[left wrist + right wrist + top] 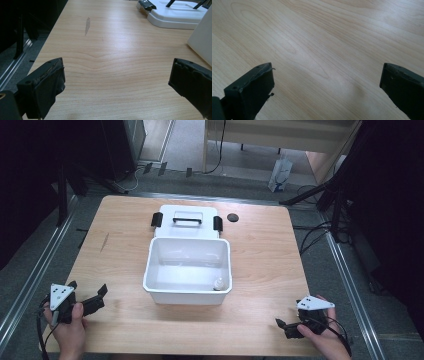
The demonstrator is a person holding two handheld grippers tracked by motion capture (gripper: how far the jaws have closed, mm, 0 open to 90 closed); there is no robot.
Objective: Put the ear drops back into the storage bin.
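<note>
My left gripper (pixel 90 296): jaws apart, empty | my right gripper (pixel 286 326): jaws apart, empty | white bin (pixel 188 295): between them, small bottle (pixel 218 284) inside.

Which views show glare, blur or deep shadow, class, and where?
High view: the surroundings are dark, and the open white plastic box looks washed out. Left gripper view: a pale sheen crosses the light wooden table. Right gripper view: the black jaws look soft, and the grain stays sharp.
</note>
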